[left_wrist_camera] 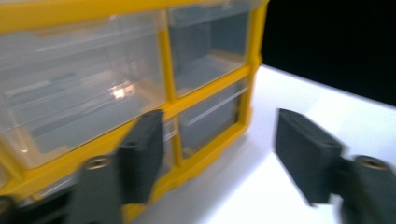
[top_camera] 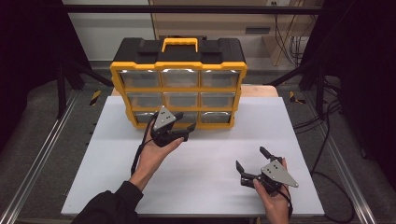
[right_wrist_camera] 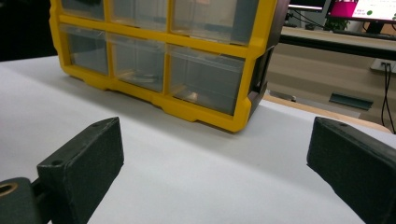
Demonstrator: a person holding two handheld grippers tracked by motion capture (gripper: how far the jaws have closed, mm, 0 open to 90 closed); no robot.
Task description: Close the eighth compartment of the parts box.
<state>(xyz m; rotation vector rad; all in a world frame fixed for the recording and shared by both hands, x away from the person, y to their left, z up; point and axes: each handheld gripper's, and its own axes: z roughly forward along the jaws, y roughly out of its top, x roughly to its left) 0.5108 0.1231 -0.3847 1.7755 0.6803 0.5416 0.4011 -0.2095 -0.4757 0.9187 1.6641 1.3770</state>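
A yellow and black drawer cabinet with three rows of clear drawers stands at the back of the white board. My left gripper is held just in front of the bottom row, near the middle drawer. In the left gripper view its jaws stand open with nothing between them, and the cabinet is close behind the left jaw. My right gripper rests low over the board at the front right. It is open and empty, facing the cabinet from a distance.
A yellow carry handle tops the cabinet. Metal rails run along both sides of the board, and cables lie on the floor to the right. Bare white board lies between the two grippers.
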